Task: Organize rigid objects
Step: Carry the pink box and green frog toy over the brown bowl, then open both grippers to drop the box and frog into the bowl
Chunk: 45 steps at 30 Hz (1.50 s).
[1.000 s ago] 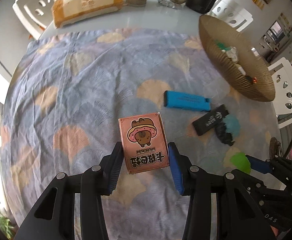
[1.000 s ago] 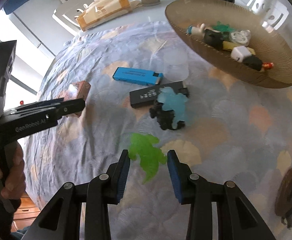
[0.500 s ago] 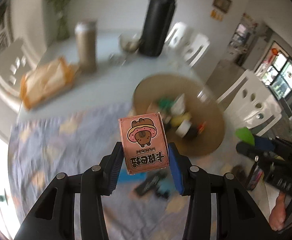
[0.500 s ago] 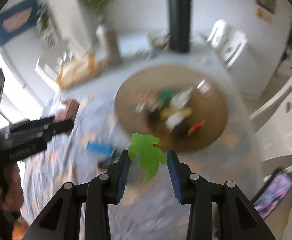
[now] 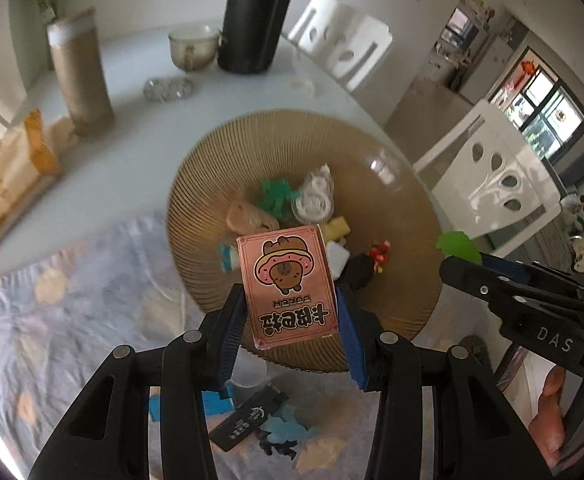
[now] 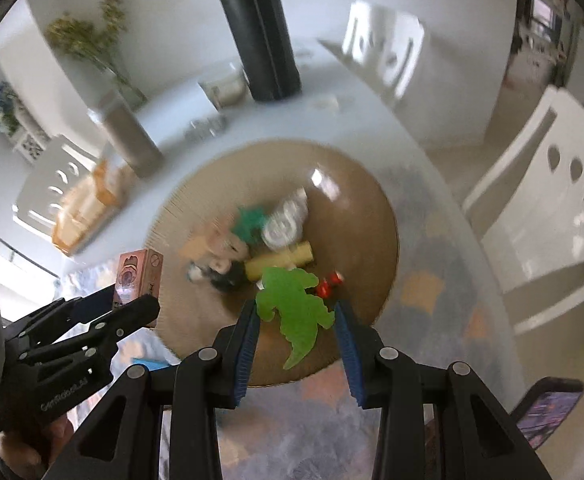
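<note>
My left gripper [image 5: 290, 320] is shut on a pink card box [image 5: 288, 284] with a cartoon animal, held in the air over the near rim of the round woven basket [image 5: 407, 184]. My right gripper [image 6: 295, 324] is shut on a flat light-green dinosaur toy [image 6: 293, 302], also held above the basket [image 6: 355, 184]. The basket holds several small toys. The pink box also shows in the right wrist view [image 6: 138, 276], and the green toy in the left wrist view [image 5: 457, 246].
On the patterned cloth [image 5: 52, 320] below lie a black box [image 5: 246, 420], a blue box [image 5: 216, 402] and a light-blue toy [image 5: 288, 428]. Behind the basket stand a black bottle [image 5: 258, 12], a bowl [image 5: 192, 46], a tan tumbler [image 5: 80, 76] and a bread bag [image 5: 4, 180]. A phone [image 6: 545, 410] lies right.
Both grippers have lifted off the cloth with their objects and swung over to the basket. The box and green toy now hang above its contents.
</note>
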Each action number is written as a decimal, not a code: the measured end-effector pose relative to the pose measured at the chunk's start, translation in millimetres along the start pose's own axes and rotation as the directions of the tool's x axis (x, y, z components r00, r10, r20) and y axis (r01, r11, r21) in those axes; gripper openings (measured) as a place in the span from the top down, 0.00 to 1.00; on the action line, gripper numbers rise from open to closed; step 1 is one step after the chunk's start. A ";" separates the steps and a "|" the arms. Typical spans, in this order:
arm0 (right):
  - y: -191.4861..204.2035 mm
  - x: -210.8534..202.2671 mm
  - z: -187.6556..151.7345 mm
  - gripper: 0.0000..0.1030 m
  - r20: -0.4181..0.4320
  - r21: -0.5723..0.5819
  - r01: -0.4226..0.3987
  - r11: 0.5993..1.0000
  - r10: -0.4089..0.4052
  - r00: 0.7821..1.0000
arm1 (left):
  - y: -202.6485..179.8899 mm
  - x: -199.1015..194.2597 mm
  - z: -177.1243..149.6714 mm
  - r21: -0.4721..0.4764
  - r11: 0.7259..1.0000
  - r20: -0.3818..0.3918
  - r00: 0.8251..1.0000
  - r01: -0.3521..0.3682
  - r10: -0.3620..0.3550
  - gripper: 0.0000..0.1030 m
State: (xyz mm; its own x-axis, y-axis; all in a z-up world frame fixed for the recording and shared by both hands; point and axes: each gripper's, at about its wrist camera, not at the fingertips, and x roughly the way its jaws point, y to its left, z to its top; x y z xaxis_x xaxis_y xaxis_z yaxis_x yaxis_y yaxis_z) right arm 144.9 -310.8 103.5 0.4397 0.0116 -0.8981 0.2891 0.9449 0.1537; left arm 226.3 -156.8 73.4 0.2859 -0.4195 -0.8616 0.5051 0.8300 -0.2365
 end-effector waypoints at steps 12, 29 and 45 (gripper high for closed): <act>-18.8 -1.5 3.2 0.47 0.002 0.047 0.053 0.997 -0.053 0.999 | 26.5 -22.7 -9.7 -0.063 0.998 0.028 1.000 0.003 -0.001 0.32; 35.3 -32.6 -70.7 0.41 -0.042 -0.047 -0.027 0.999 0.025 0.999 | 123.1 -96.8 -138.3 -0.268 0.957 0.006 0.993 -0.111 0.116 0.32; 82.9 28.2 -114.1 0.41 -0.218 -0.147 -0.113 0.983 0.079 0.973 | 78.6 -37.3 -154.2 -0.091 0.995 -0.126 0.992 -0.034 0.022 0.32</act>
State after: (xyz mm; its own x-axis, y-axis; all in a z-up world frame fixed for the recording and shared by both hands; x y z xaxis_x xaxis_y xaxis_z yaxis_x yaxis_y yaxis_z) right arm 84.2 -194.8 43.9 0.2650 0.1573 -0.9513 0.1092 0.9754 0.1917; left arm 129.8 -19.3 17.7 0.1923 -0.3515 -0.9162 0.4187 0.8738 -0.2473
